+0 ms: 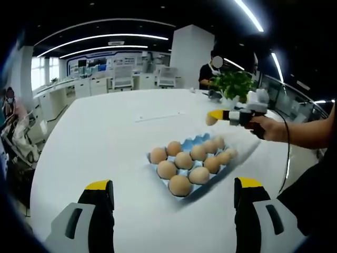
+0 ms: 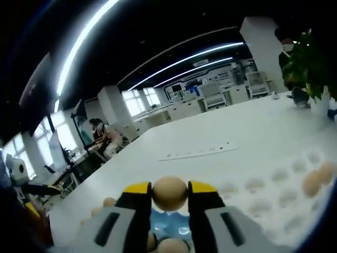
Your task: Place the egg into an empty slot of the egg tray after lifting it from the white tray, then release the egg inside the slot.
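Observation:
A blue egg tray lies on the white table, holding several brown eggs. My left gripper hovers near it, jaws wide open with nothing between them. Coming in from the right, my right gripper hangs above the tray's far end, shut on an egg. In the right gripper view, that egg is pinched between the yellow-tipped fingers, with the blue tray directly beneath. The white tray, at the right, holds two eggs among empty dimples.
A potted plant stands at the table's far side, also seen at the plant's leaves. A thin strip lies mid-table. A person's hand holds the right gripper, its cable trailing down. People sit at desks in the background.

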`<state>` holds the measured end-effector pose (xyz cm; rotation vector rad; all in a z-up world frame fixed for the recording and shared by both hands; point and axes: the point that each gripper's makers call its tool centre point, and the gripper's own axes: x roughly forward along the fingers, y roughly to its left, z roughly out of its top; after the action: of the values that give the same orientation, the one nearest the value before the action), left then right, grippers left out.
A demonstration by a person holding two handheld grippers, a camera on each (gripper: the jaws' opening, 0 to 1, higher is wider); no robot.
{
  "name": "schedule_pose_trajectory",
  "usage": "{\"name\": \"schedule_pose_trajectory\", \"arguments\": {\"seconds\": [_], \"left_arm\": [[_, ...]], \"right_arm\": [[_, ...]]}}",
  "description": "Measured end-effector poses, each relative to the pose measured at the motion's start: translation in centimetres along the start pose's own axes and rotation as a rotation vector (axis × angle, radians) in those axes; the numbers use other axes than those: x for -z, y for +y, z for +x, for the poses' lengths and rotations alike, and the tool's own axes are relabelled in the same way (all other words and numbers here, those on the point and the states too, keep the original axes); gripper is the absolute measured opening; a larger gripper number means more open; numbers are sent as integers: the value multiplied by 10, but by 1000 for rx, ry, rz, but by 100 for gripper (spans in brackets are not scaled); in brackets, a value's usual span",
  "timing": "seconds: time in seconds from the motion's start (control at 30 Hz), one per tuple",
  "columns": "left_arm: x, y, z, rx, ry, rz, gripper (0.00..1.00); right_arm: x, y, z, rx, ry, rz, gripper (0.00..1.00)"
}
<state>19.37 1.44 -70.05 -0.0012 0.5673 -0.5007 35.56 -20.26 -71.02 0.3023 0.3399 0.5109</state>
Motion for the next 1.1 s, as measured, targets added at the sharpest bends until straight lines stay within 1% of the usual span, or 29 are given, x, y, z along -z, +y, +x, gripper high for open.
{"name": "schedule_pose_trajectory", "arguments": {"seconds": [0.03,0.07,0.13,0.2,0.5,0.67,0.73,0.8,0.9,1.1], "left_arm": [[0,0,0,0,1,0,95],[1,0,0,0,2,-2,95],[1,0,-1,-1,2,-2,95],[1,0,-1,-1,2,-3,95],[2,0,0,-1,5,-5,95],[2,0,0,0,6,-3,95],[2,0,0,1,7,-4,95],[2,-1,1,2,8,-2,95],[2,0,1,1,6,-4,95],[2,2,0,-3,7,-6,95]], "right_arm": [[1,2,2,-7,2,-6,26],[4,9,7,-29,16,-26,26],[5,13,10,-37,22,-38,26],[8,17,16,-56,34,-23,26],[27,40,32,-117,96,-49,27],[38,49,39,-147,134,-52,27],[46,51,41,-153,162,-80,27],[51,53,44,-160,177,-89,27],[55,58,46,-173,196,-107,27],[64,60,49,-182,234,-119,27]]}}
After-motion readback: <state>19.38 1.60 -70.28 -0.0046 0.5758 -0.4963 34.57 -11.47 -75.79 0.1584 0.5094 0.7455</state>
